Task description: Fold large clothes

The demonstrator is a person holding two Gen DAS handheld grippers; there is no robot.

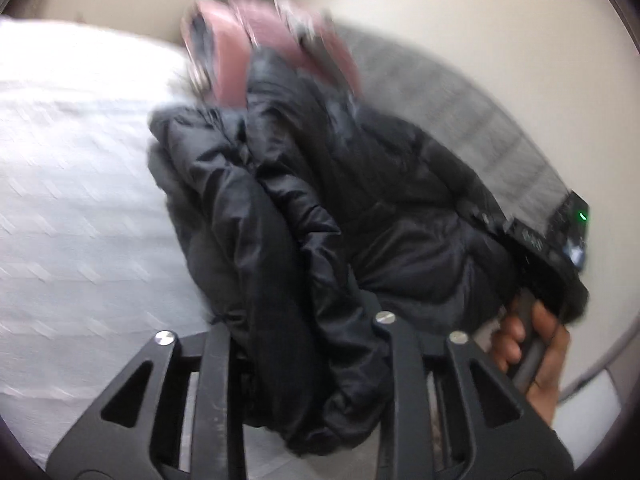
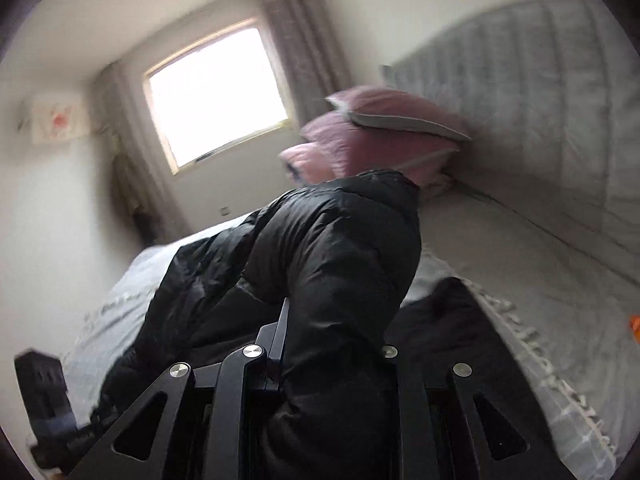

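Black quilted puffer jacket [image 1: 320,216], shiny shell, bunched into a thick wad and held up off the bed between both claws. Both views are motion-blurred.

Left gripper [image 1: 312,344]: jaws clamped on a fat roll of the jacket, with fabric filling the gap and spilling below the fingers.

Right gripper [image 2: 336,344]: also clamped on the jacket [image 2: 336,248]. Only its left finger [image 2: 280,332] shows; the bulk of the coat covers the other.

In the left wrist view, the person's right hand [image 1: 528,356] wraps the grey handle of the other gripper unit, whose green LED is lit.

Behind the jacket, pink pillows [image 2: 372,132] are stacked against the grey padded headboard [image 2: 540,92]. White textured bedspread [image 1: 72,184] is to the left in the left view. Bright window [image 2: 216,96] with grey curtains is in the right view.
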